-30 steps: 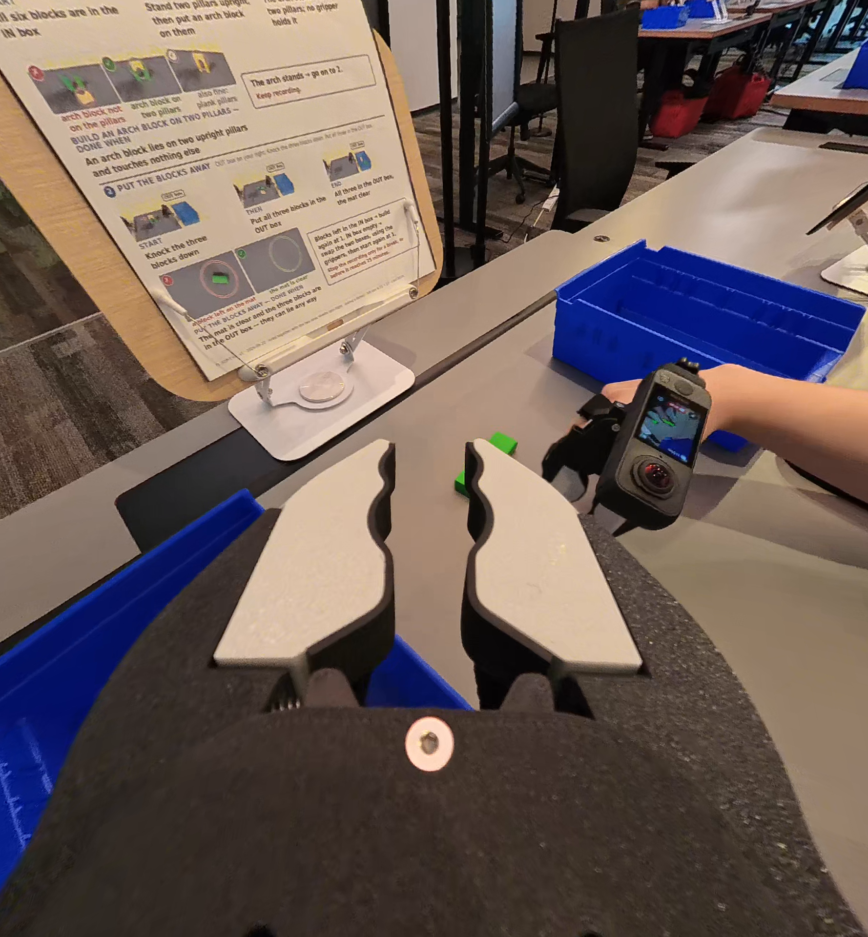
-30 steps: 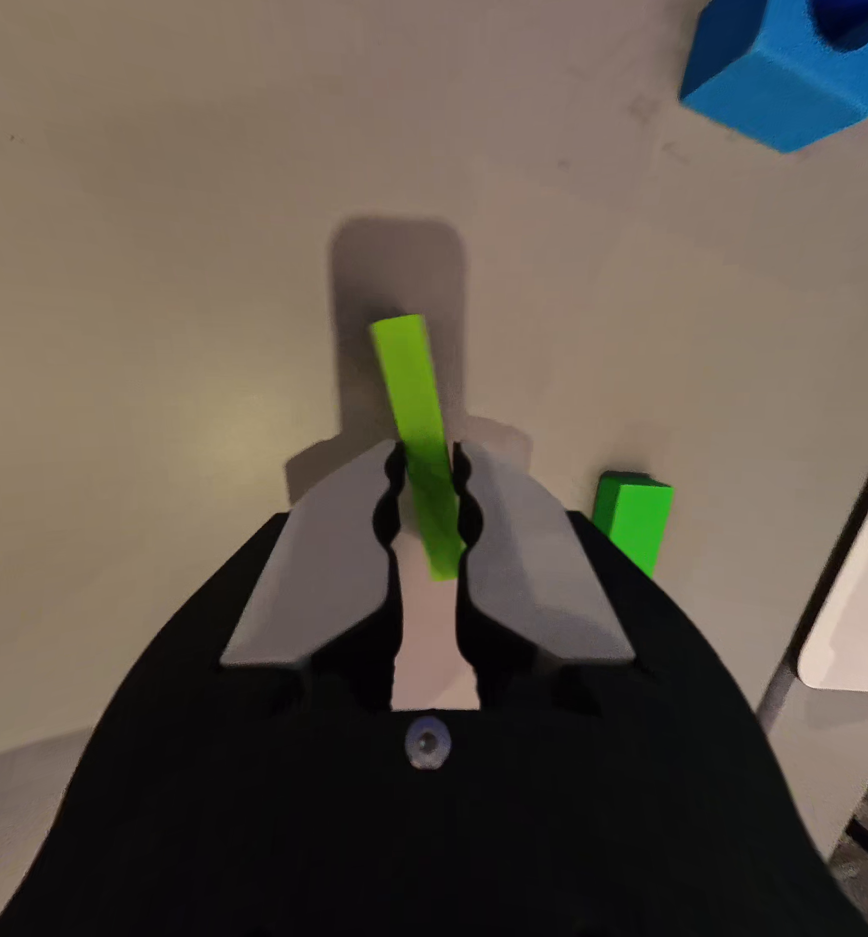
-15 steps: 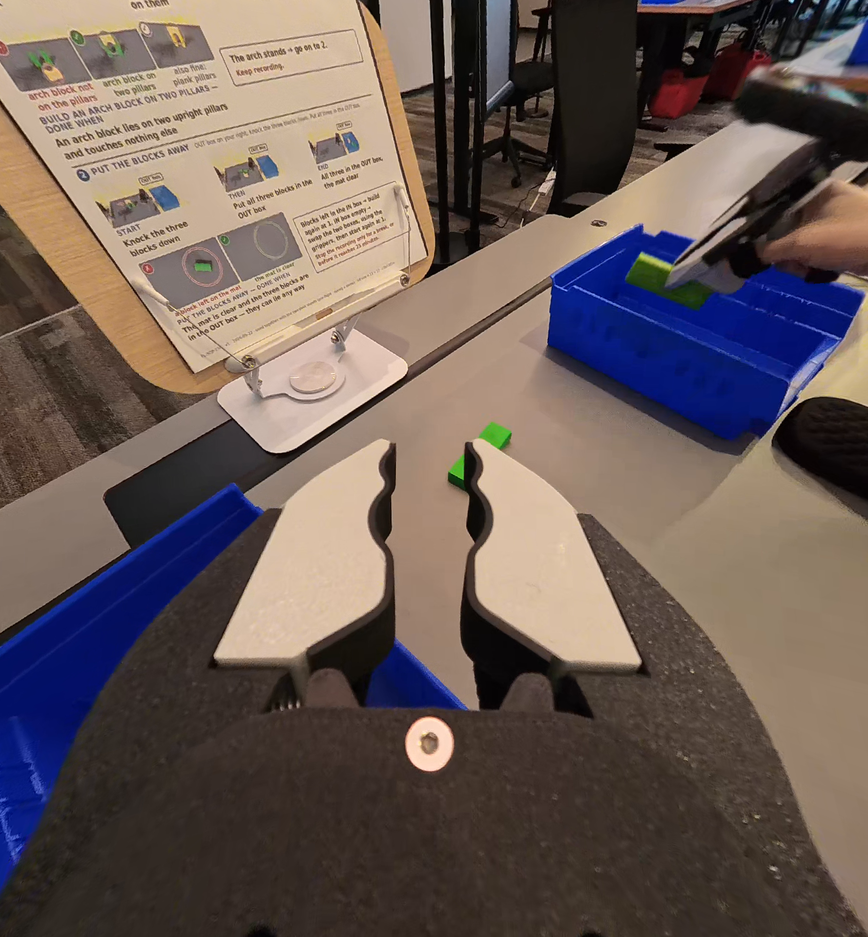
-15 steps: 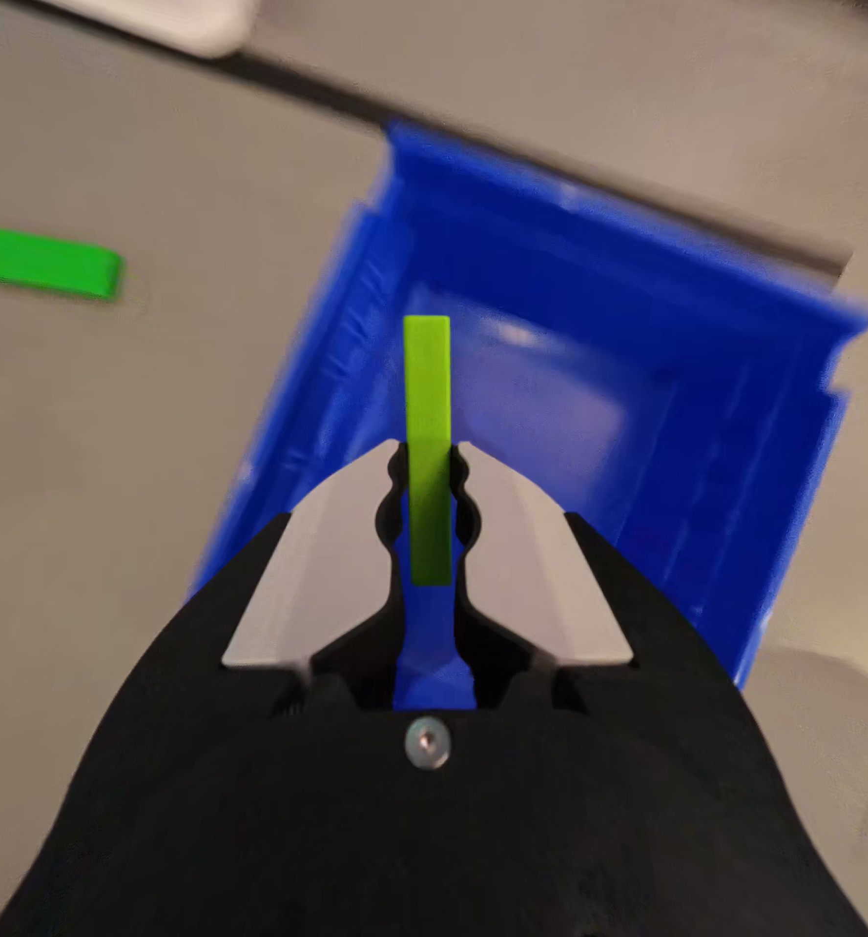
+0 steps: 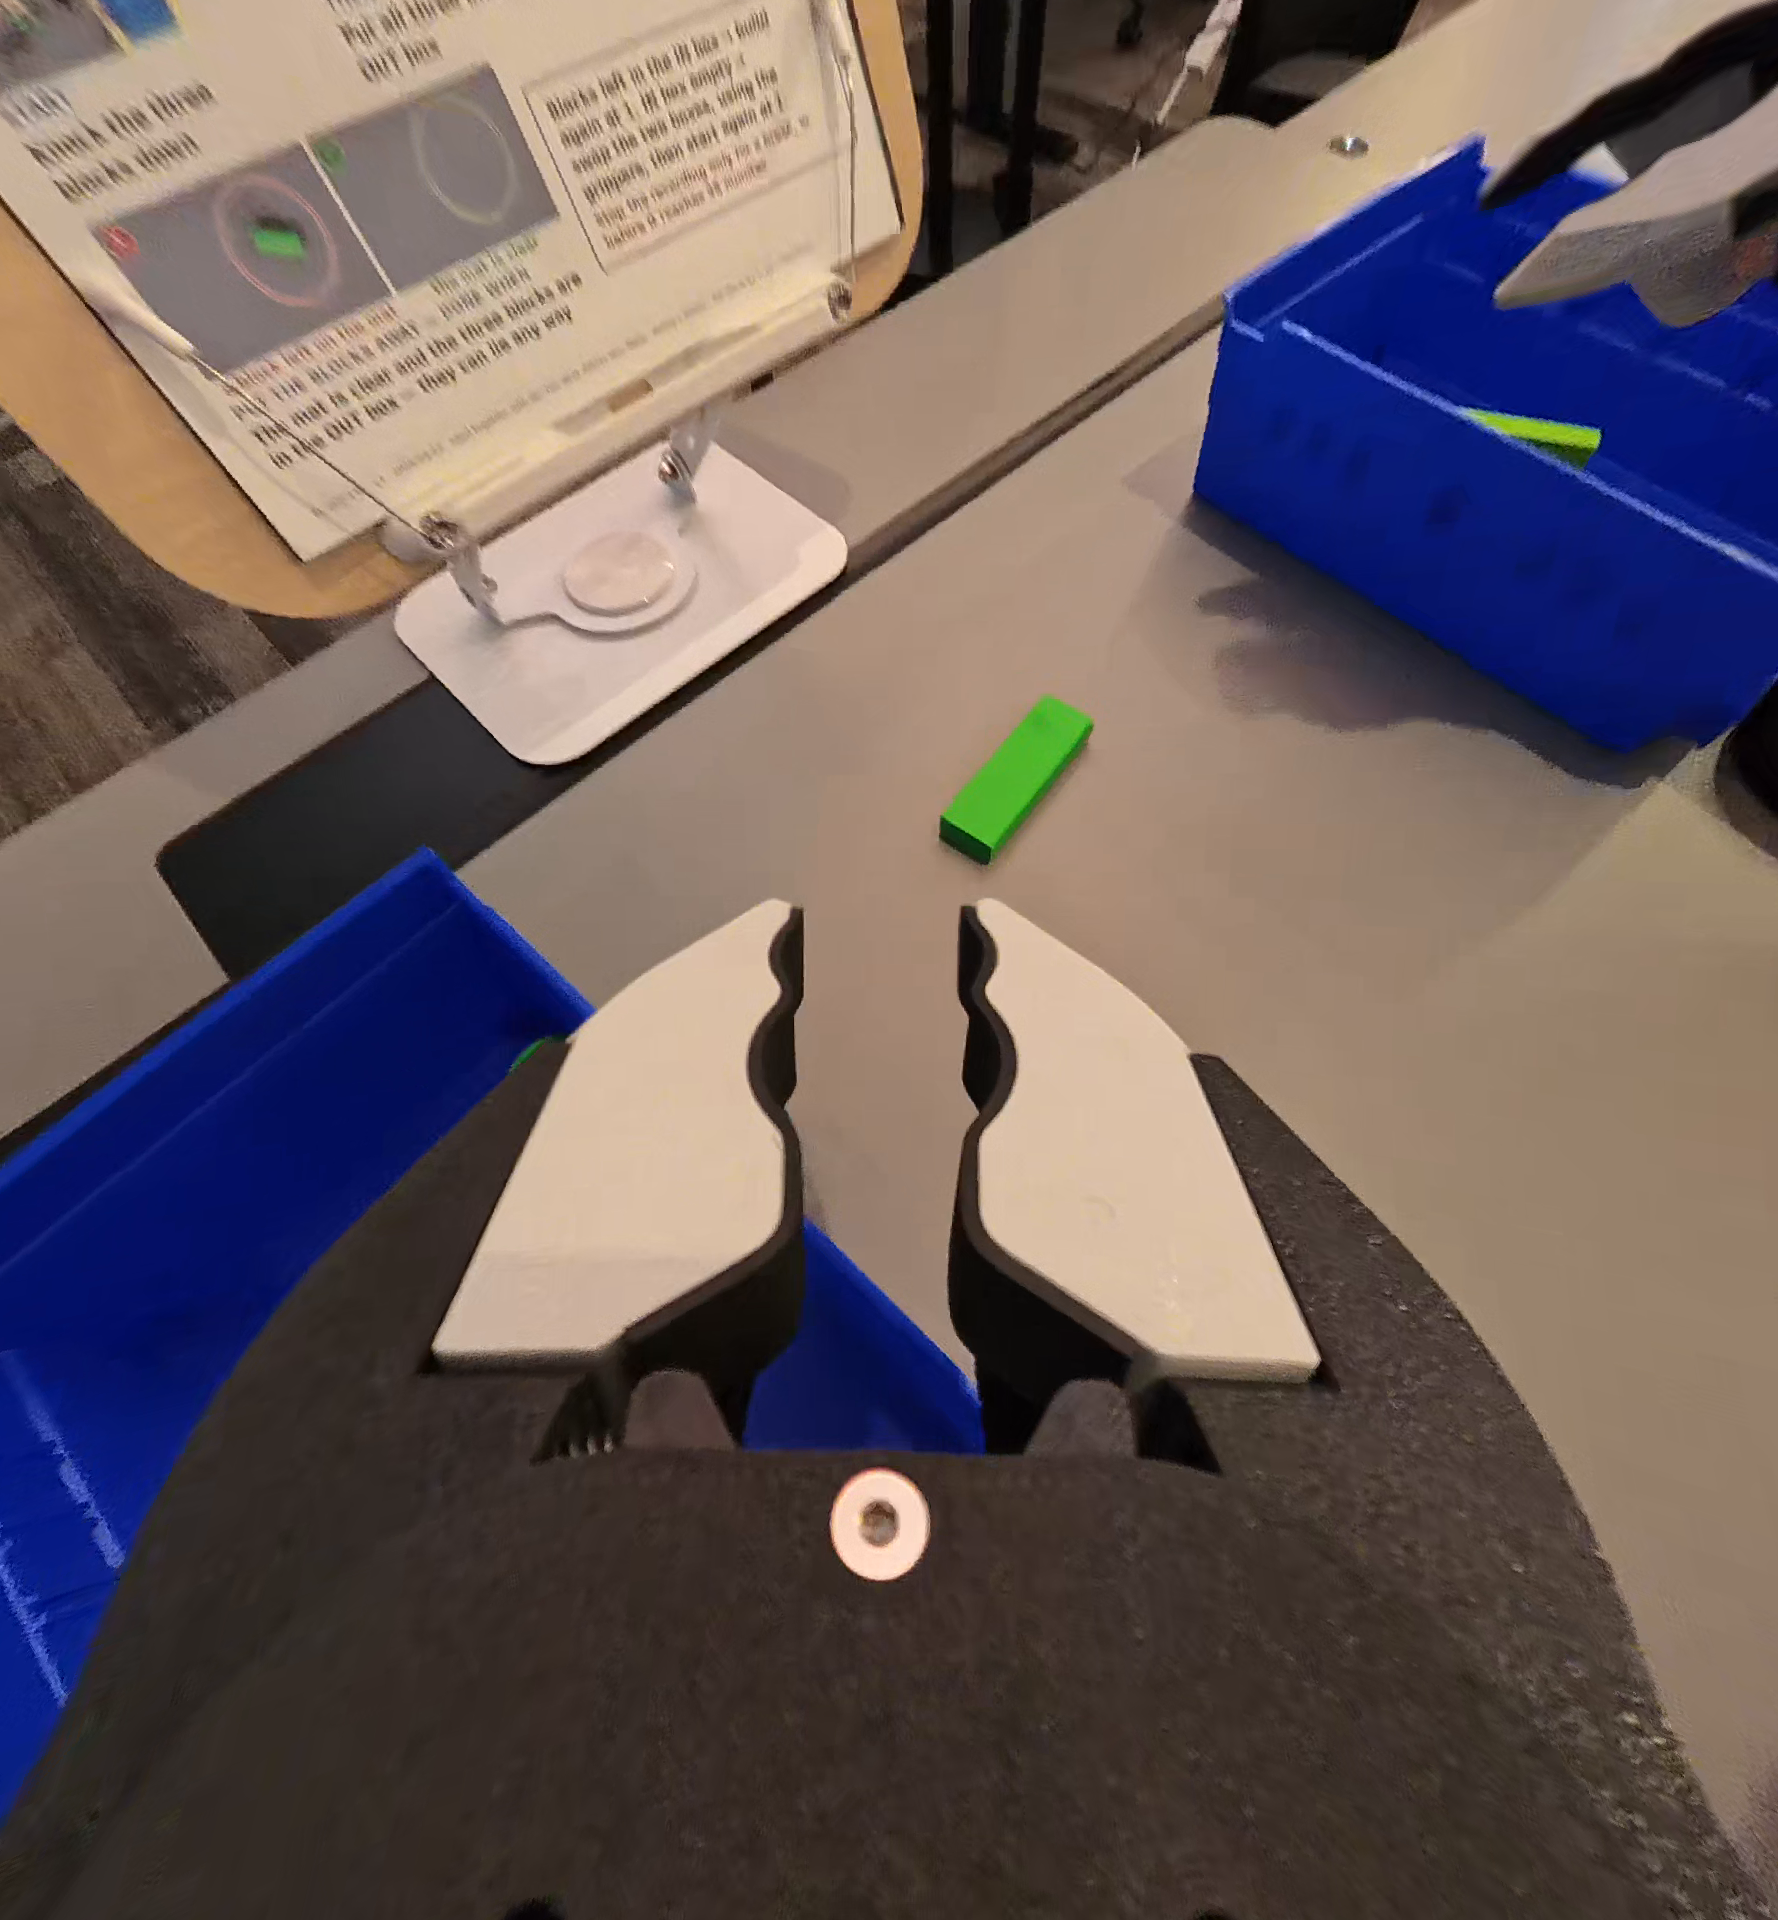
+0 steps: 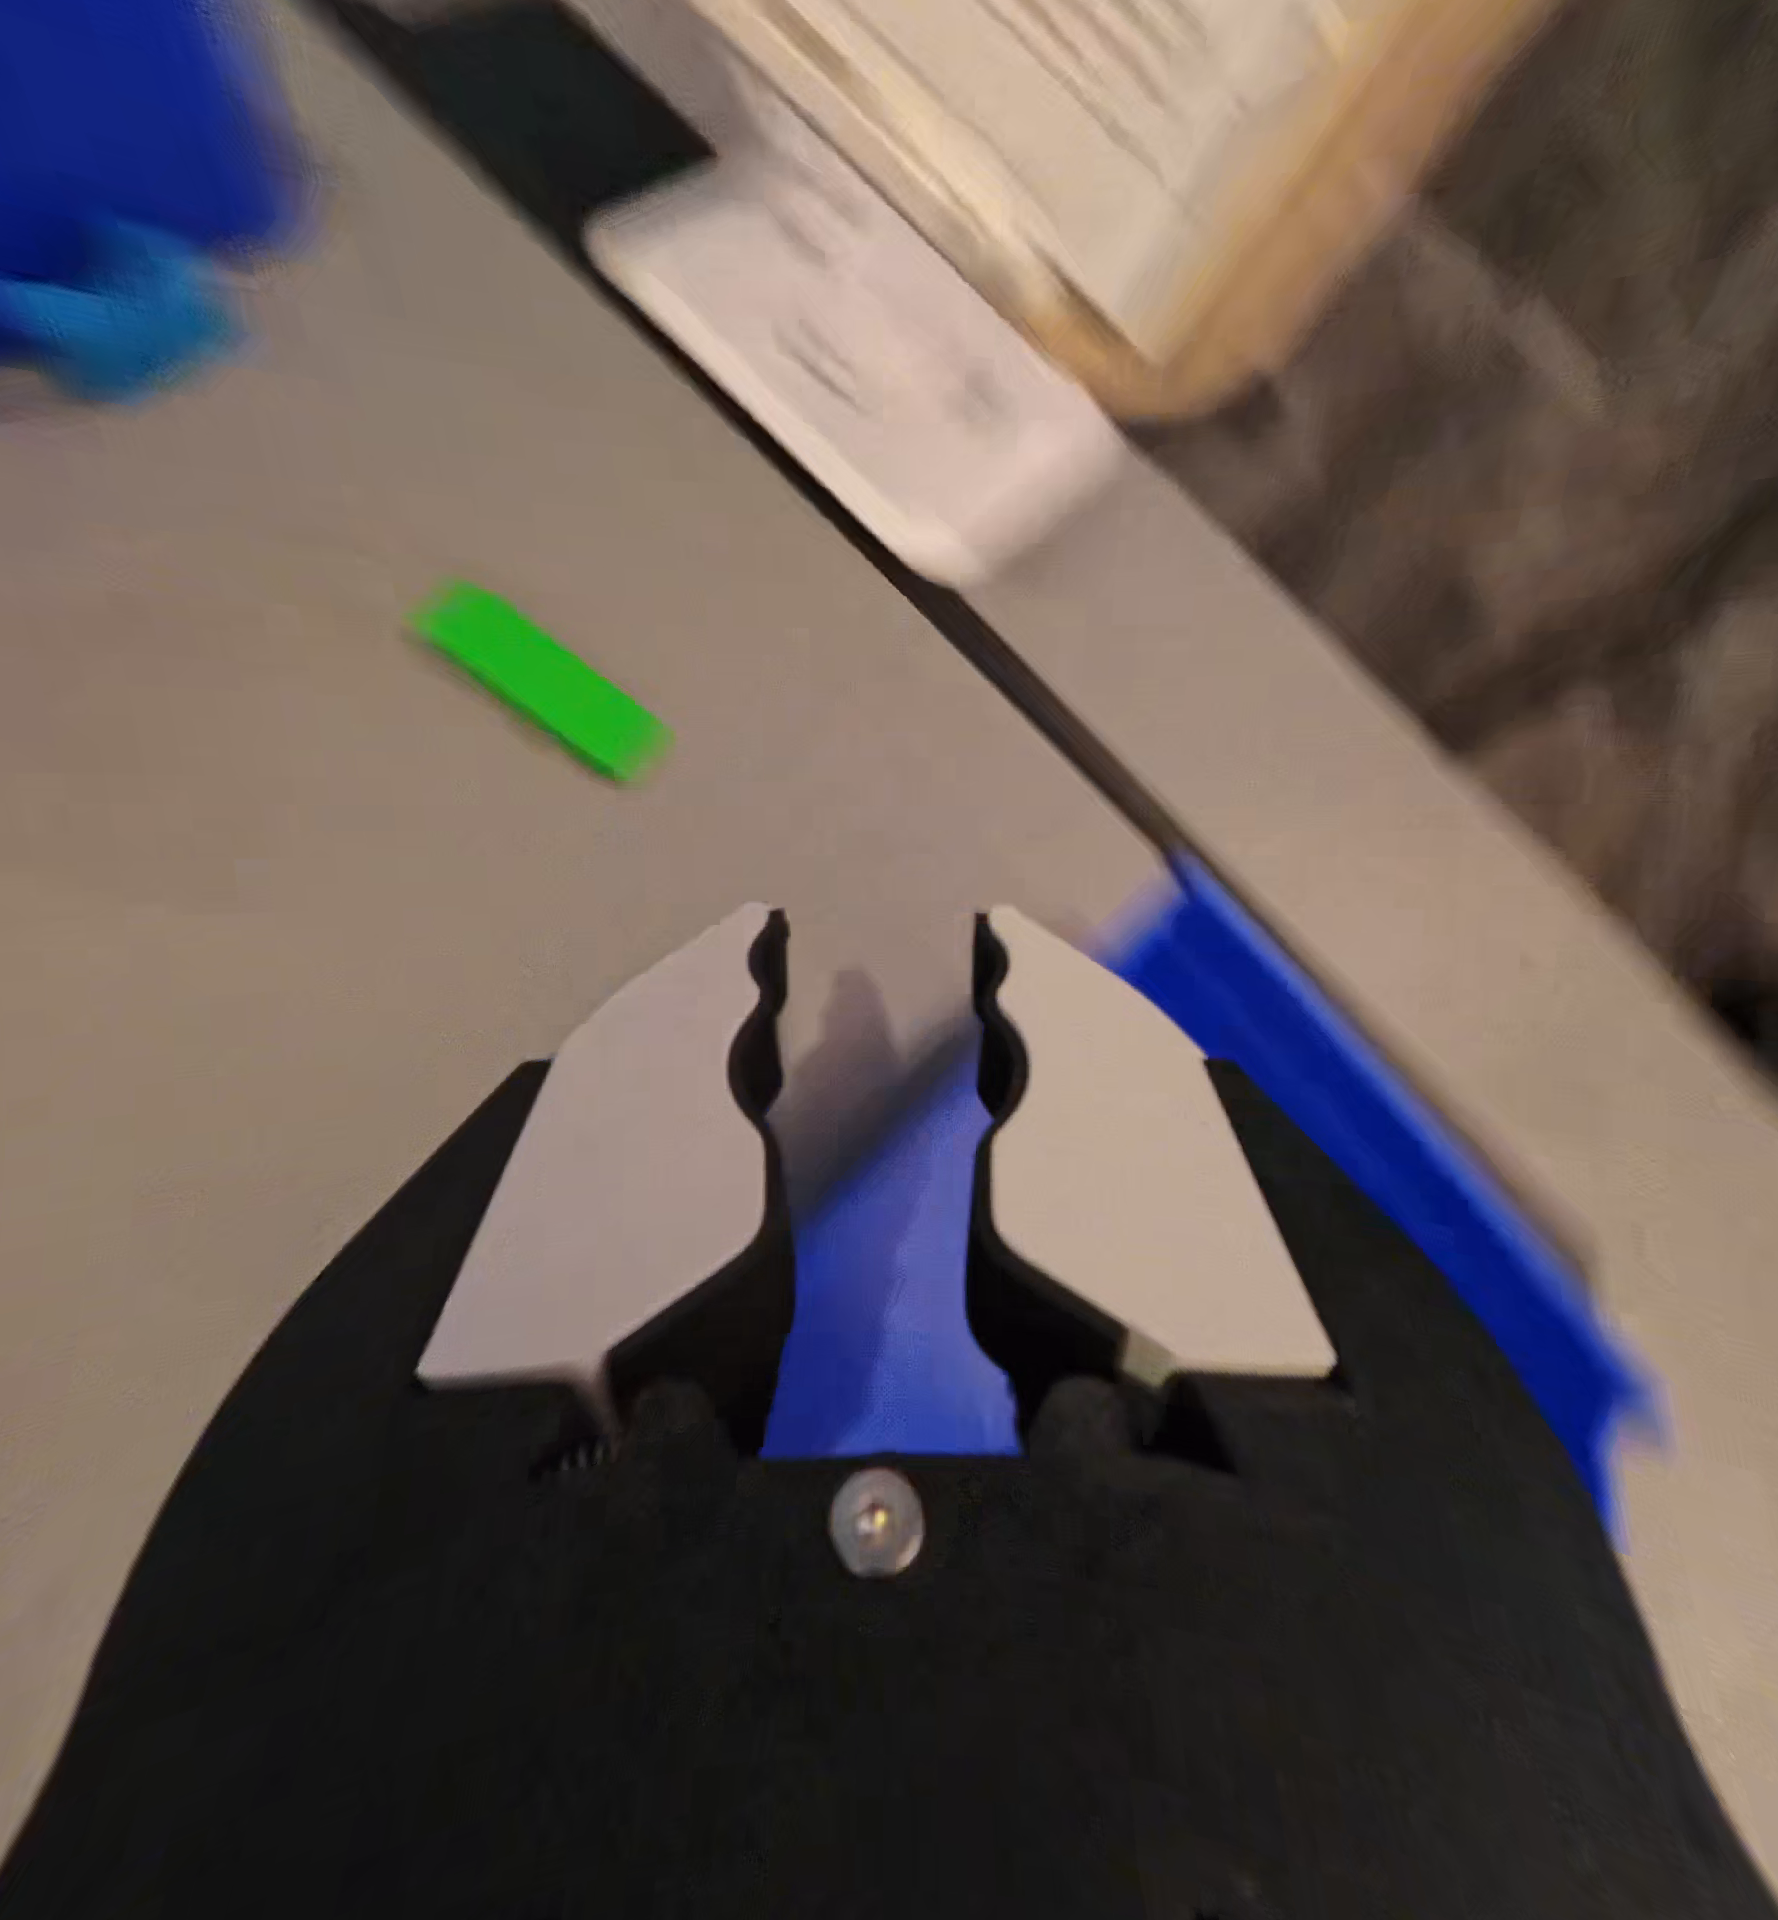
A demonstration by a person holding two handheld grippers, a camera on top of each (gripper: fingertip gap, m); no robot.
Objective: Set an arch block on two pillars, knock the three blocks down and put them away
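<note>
A green block (image 5: pixel 1015 779) lies flat on the grey mat, ahead of my left gripper (image 5: pixel 880 914), which is open and empty above the mat. A lime-green block (image 5: pixel 1534 436) lies in the blue box (image 5: pixel 1487 561) at the right. My right gripper (image 5: pixel 1643 208) hangs over that box. In the blurred right wrist view my right gripper (image 6: pixel 880 914) is open and empty above the box rim (image 6: pixel 1384 1143), and the green block (image 6: pixel 542 681) lies ahead to the left.
A second blue box (image 5: pixel 241 1091) sits at the lower left under my left gripper, with a sliver of green (image 5: pixel 537 1051) inside. An instruction board on a white stand (image 5: pixel 615 613) is at the mat's far edge; the stand shows blurred (image 6: pixel 843 384). My right fingertips sit around 35 centimetres from my left ones. My right tips are roughly 20 centimetres from the green block (image 6: pixel 542 681). The left camera catches it too, in the left wrist view (image 5: pixel 1030 770).
My right gripper carried the lime-green block over the right box, opened and let it go; the block now lies inside. My left gripper tipped forward and down toward the mat.
</note>
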